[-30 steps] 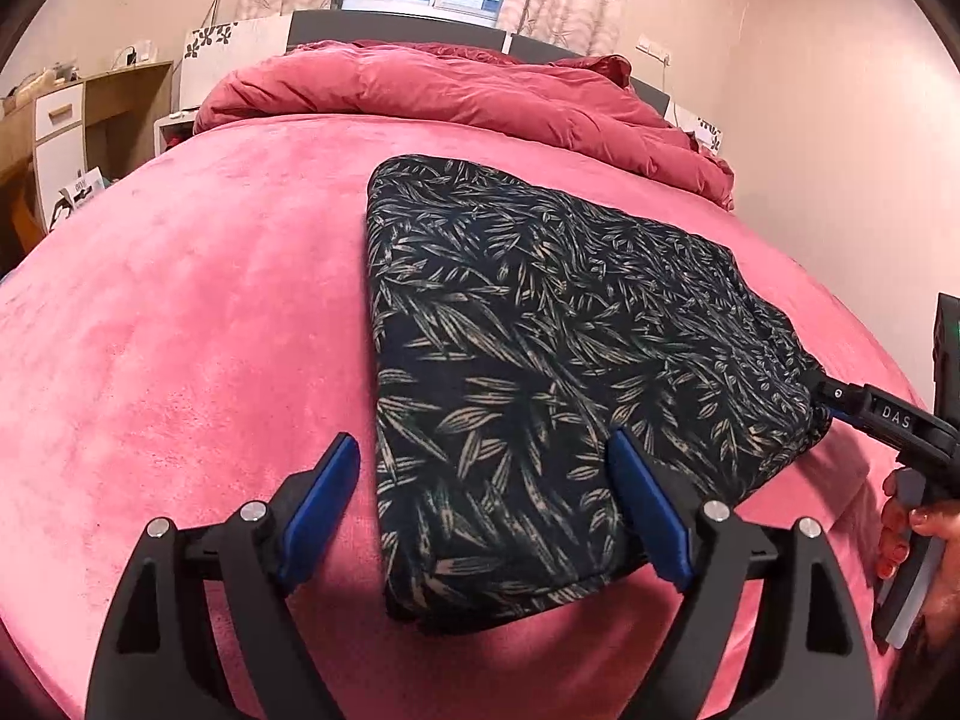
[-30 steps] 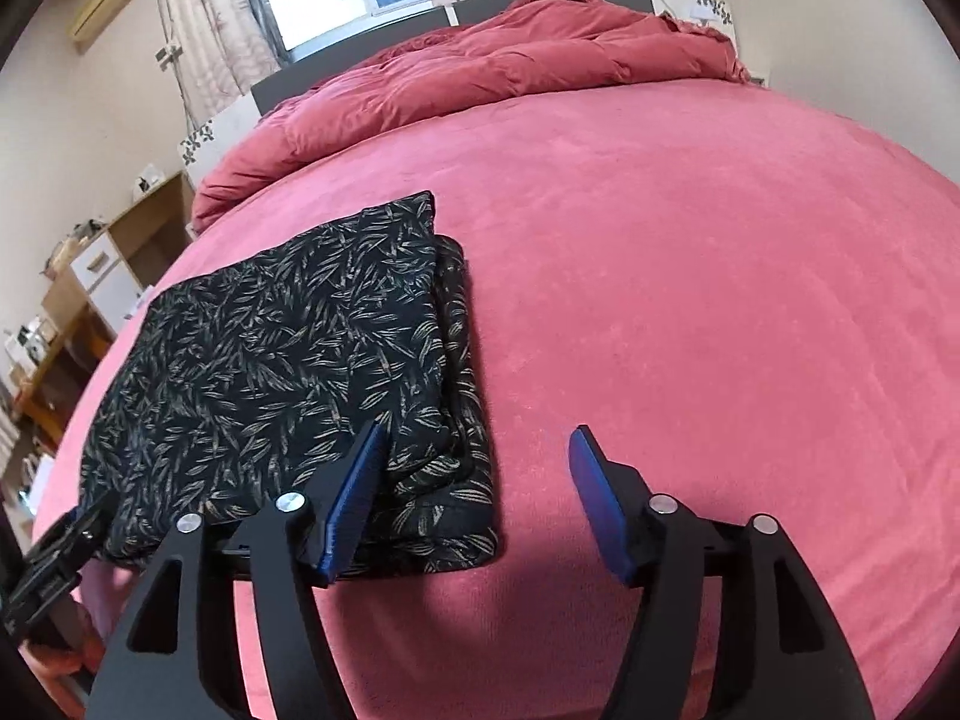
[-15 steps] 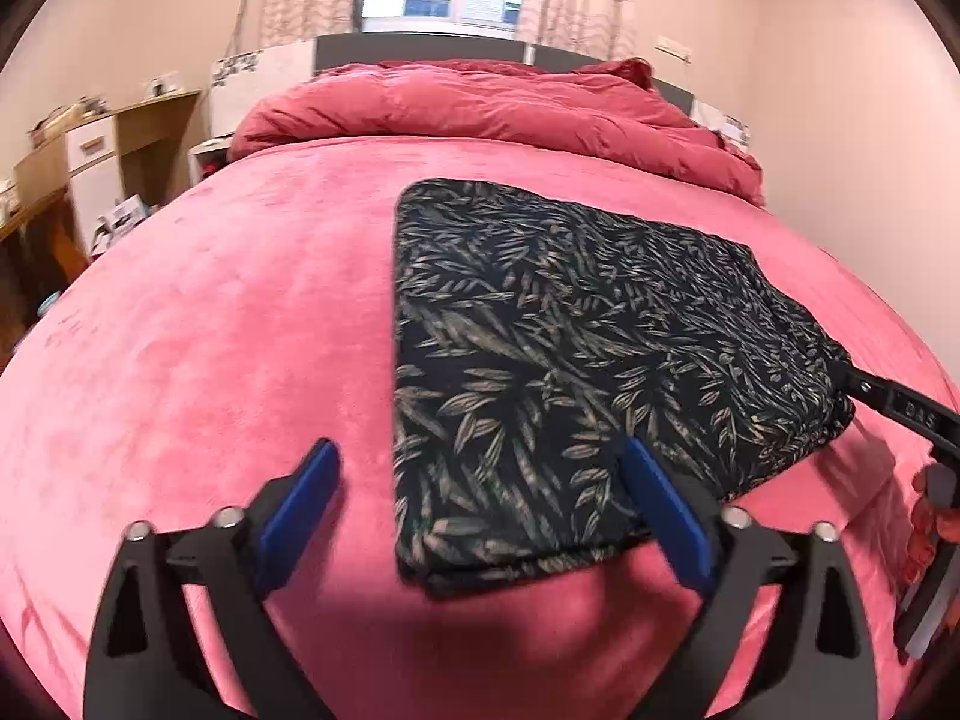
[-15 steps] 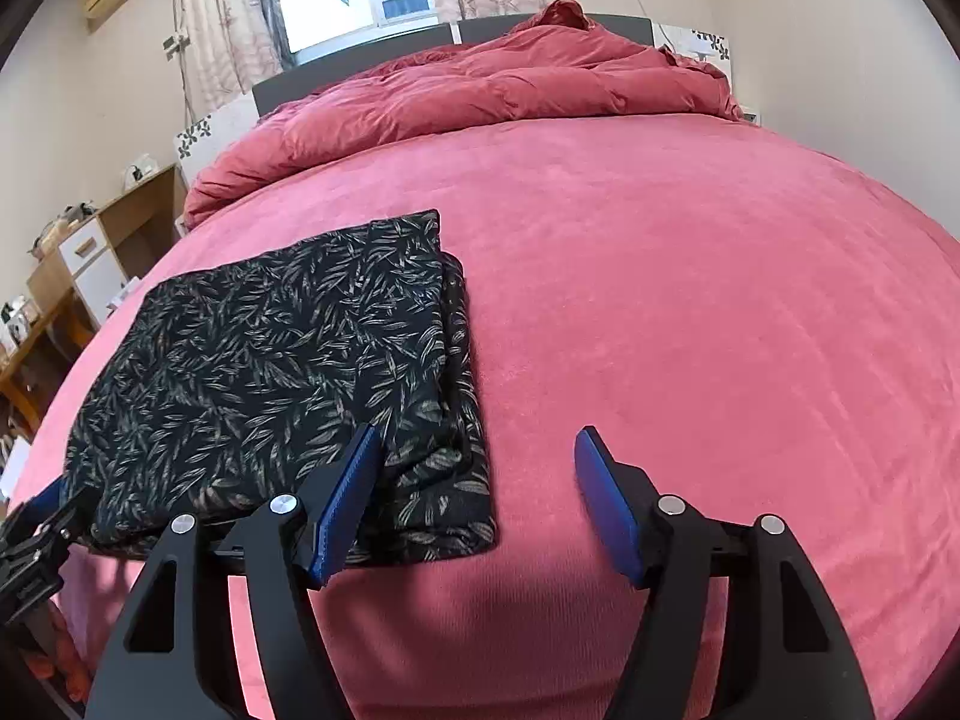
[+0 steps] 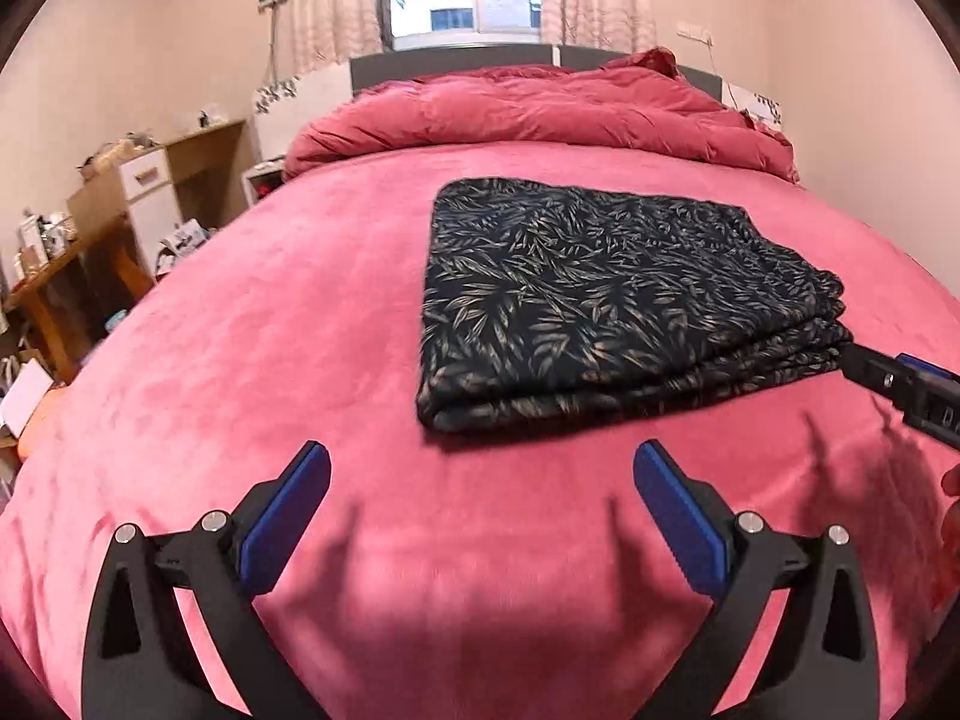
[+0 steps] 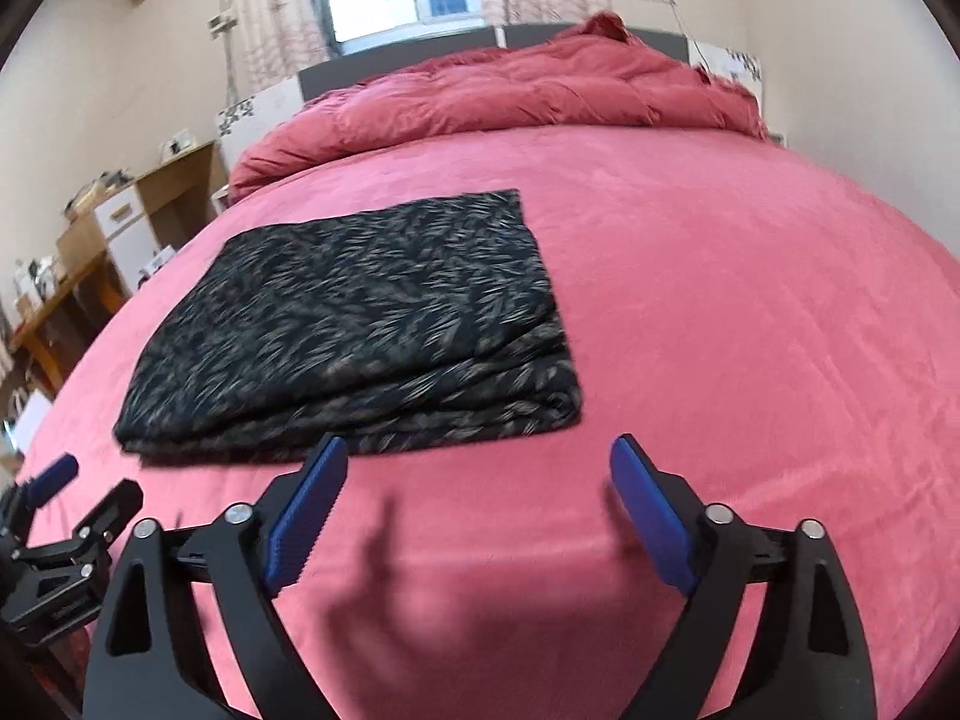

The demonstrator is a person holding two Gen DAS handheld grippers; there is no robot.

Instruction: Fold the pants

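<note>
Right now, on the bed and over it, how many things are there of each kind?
Folded pants: 1
Duvet: 1
Grippers: 2, the left gripper and the right gripper, both open, clear of the pants
Total: 4

Only readable mark: pale letter "D", maybe more after it, cut by frame edge, on the black body of the right gripper (image 5: 900, 381) at the right edge of the left wrist view. Nothing else legible in either view.
</note>
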